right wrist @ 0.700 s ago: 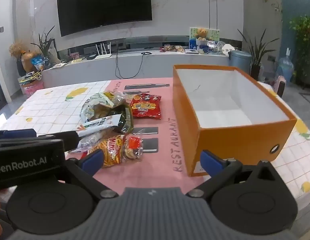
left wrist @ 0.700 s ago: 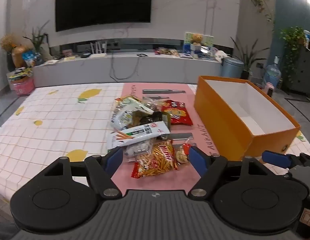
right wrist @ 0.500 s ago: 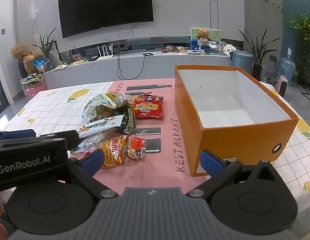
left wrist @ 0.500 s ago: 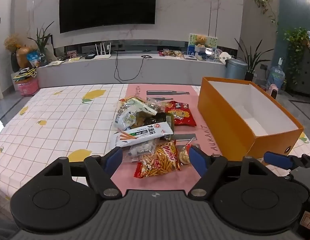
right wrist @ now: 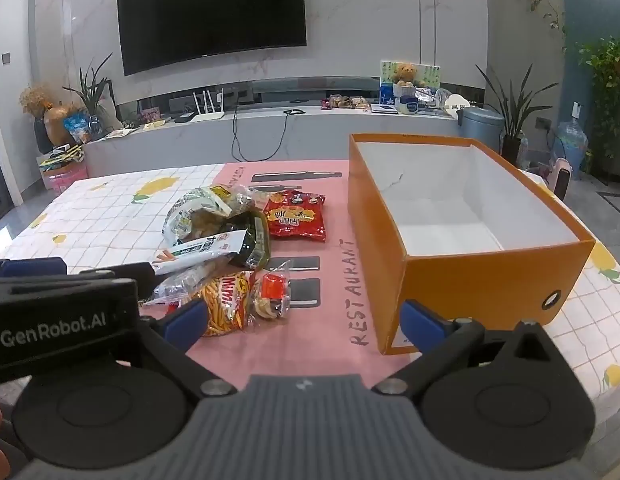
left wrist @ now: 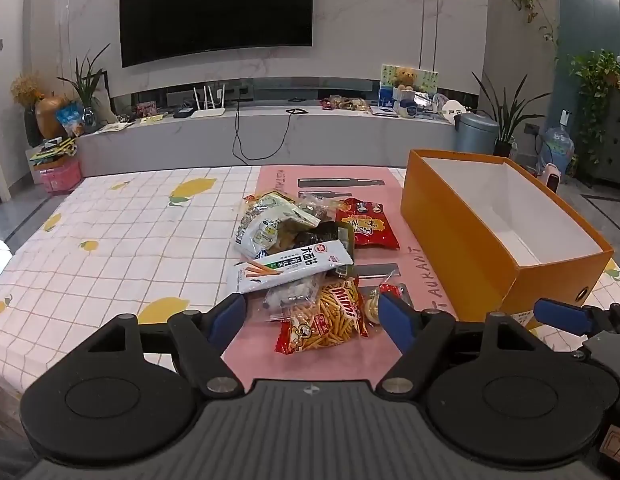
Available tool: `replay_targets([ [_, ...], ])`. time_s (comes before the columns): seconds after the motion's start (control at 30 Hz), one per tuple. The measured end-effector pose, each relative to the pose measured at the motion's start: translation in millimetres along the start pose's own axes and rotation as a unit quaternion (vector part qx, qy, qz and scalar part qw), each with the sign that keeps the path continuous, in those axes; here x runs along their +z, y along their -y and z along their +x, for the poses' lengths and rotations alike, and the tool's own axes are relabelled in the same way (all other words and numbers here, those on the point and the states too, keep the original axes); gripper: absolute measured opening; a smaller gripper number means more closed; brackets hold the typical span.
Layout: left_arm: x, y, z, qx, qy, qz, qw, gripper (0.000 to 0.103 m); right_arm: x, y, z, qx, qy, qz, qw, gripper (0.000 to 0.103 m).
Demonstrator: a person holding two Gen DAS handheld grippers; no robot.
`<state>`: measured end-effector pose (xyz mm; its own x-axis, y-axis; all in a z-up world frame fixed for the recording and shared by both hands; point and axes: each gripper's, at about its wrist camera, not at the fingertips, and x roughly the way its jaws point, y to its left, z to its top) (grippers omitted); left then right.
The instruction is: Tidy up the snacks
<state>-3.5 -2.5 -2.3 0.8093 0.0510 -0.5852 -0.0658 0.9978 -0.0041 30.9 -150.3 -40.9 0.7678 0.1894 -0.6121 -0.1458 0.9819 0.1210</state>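
Left gripper (left wrist: 311,314) spread wide, blue fingers (left wrist: 229,316) holding nothing and touching nothing, raised above the near edge of the table (left wrist: 110,232). Between and just beyond those fingers: the Mimi stick-snack bag (left wrist: 329,316), nearest of the snack pile, with a small clear packet of red and tan sweets (left wrist: 383,298) beside it to the right. Farther out in the same pile: a long white biscuit-stick pack (left wrist: 292,266) lying across the top, a dark green bag (left wrist: 329,238) under it, a pale crinkled bag (left wrist: 266,224) behind, and a red packet (left wrist: 365,226) flat on the pink mat (left wrist: 337,356) toward the box.

Right gripper (right wrist: 304,320) likewise wide open and empty, level and pointing forward over the mat, just beside the left gripper, whose black body labelled GenRobot.AI fills the lower left of the right wrist view. Left finger (right wrist: 186,320) close to the stick-snack bag's near corner, right finger (right wrist: 421,326) in front of the near corner of the orange box (right wrist: 481,280); contact not discernible. Box open-topped, white inside, nothing in it, standing to the right of the pile, well apart from the red packet.
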Motion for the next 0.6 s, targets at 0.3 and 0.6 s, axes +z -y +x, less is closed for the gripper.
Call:
replay_targets([
  [0.3,-1.4,-0.9,0.3,-0.001,-0.001,-0.004,1.0,0.089,-1.4,-0.3,4.4,0.0,-0.005,0.002,1.0,0.099],
  [0.6,-0.6,0.3,0.0,-0.002,-0.001,-0.003,1.0,0.089,-2.3,1.3,5.3,0.002,-0.005,0.003,1.0,0.099],
])
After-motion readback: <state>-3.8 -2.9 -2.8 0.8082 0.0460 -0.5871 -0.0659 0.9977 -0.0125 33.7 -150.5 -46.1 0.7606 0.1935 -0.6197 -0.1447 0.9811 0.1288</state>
